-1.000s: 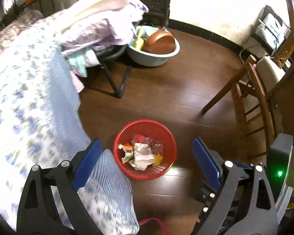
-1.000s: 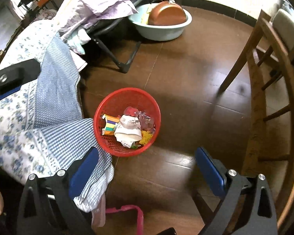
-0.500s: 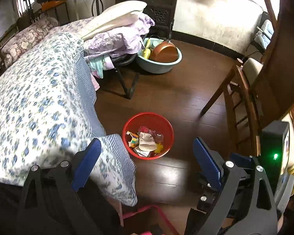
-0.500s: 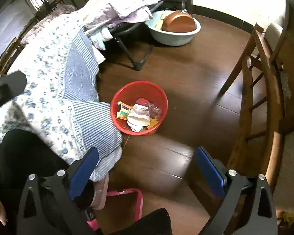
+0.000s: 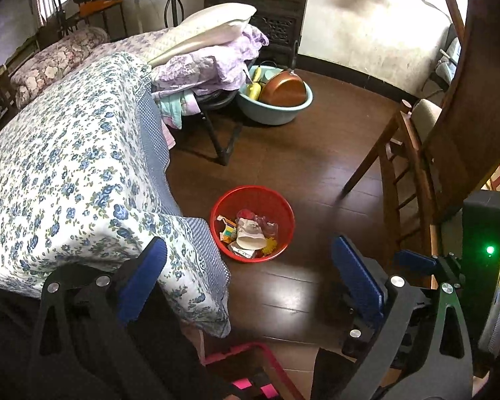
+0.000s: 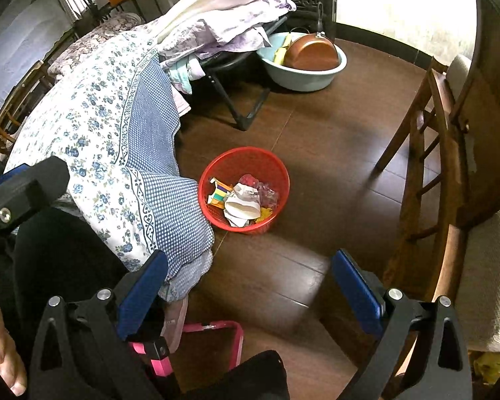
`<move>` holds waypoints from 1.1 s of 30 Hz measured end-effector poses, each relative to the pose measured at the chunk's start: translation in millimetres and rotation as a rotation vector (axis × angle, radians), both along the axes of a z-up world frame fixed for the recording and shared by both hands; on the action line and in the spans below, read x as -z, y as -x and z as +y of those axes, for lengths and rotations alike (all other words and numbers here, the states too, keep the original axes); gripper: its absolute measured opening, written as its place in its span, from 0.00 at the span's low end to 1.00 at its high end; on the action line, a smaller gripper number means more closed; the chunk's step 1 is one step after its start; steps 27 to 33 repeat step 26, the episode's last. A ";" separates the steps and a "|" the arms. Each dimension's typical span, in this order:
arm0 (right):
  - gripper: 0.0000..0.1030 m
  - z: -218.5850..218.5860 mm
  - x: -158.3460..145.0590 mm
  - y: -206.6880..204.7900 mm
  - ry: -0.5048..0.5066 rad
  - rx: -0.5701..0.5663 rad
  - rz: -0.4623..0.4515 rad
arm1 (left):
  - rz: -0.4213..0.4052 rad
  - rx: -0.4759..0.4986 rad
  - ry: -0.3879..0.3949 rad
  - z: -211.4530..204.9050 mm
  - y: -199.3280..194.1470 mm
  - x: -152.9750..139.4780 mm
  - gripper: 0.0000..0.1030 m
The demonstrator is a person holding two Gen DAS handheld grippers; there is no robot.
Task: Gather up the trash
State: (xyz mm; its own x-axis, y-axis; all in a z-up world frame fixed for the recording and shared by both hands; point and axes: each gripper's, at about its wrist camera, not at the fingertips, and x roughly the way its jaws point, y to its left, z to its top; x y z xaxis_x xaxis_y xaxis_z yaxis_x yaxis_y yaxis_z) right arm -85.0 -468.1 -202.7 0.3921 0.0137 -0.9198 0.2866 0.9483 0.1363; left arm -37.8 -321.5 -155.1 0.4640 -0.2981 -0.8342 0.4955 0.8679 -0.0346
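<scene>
A red mesh basket (image 5: 283, 200) stands on the dark wood floor beside the bed; it also shows in the right wrist view (image 6: 270, 166). It holds crumpled paper (image 5: 250, 238), a colourful wrapper (image 5: 226, 231) and clear plastic. My left gripper (image 5: 250, 276) is open and empty, held high above the floor, short of the basket. My right gripper (image 6: 248, 283) is open and empty, also high and short of the basket. The left gripper's body shows at the left edge of the right wrist view (image 6: 20, 190).
A bed with a blue floral cover (image 5: 66, 173) fills the left. A folding stand with piled bedding (image 5: 210, 63) and a light blue basin (image 5: 273, 113) with a brown pan stand behind. A wooden chair (image 5: 403, 153) is at the right. A pink frame (image 6: 213, 330) lies near my feet.
Both grippers have risen and pulled back from the basket, which now looks smaller and farther. Both stay open and empty.
</scene>
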 end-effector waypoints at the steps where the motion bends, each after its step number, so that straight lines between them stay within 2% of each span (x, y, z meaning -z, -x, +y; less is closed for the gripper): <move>1: 0.94 -0.5 -0.5 -0.2 0.002 0.002 0.002 | 0.004 -0.001 0.003 0.3 -0.2 0.7 0.93; 33: 0.94 1.8 -0.4 -2.3 -0.002 -0.007 0.012 | 0.067 -0.023 0.017 7.5 -6.8 9.4 0.93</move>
